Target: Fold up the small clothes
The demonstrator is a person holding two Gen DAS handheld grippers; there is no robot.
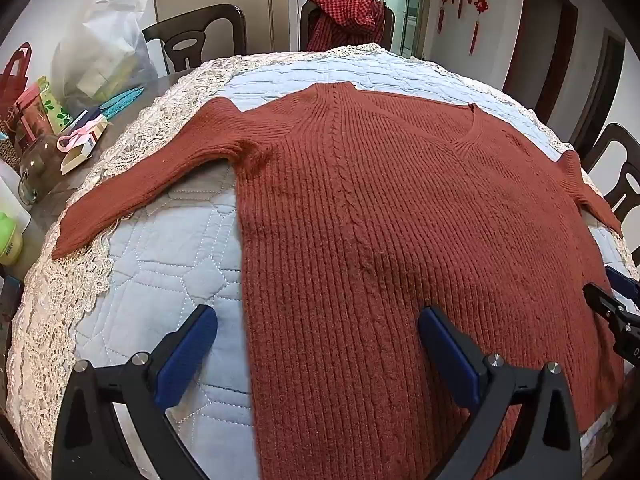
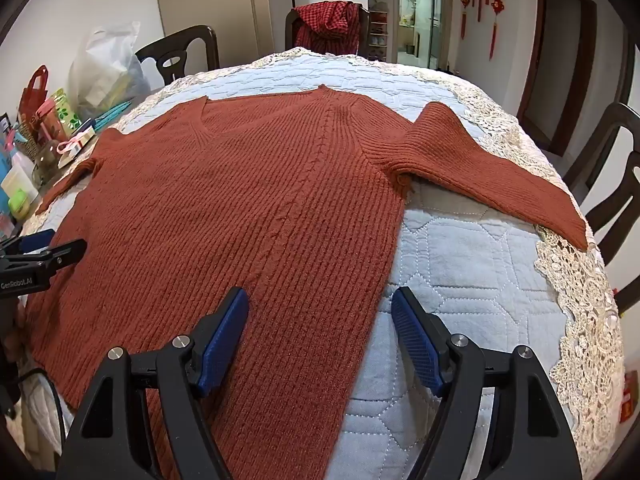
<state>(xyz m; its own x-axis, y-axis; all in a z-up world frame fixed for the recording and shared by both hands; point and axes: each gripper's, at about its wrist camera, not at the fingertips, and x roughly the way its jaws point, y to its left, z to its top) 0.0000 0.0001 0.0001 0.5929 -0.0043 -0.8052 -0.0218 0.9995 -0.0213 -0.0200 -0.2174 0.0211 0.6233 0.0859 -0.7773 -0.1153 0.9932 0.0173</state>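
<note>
A rust-red ribbed knit sweater (image 1: 400,208) lies flat and spread out on the quilted pale-blue cover (image 1: 168,272), V-neck away from me, both sleeves stretched out to the sides. My left gripper (image 1: 318,318) hovers open over the sweater's left side edge near the hem, nothing between its blue pads. In the right wrist view the same sweater (image 2: 240,208) fills the middle, and my right gripper (image 2: 320,300) stands open over its right side edge. The right sleeve (image 2: 492,176) reaches toward the lace border. The left gripper's (image 2: 60,252) tip shows at the left edge.
The table carries a lace-edged cloth (image 1: 60,300). Clutter stands at its left: a plastic bag (image 1: 104,48), a red bag (image 1: 16,76), boxes, a jar, a green bottle (image 1: 10,240). Dark chairs (image 1: 196,36) ring the table; one holds a red checked garment (image 1: 344,16).
</note>
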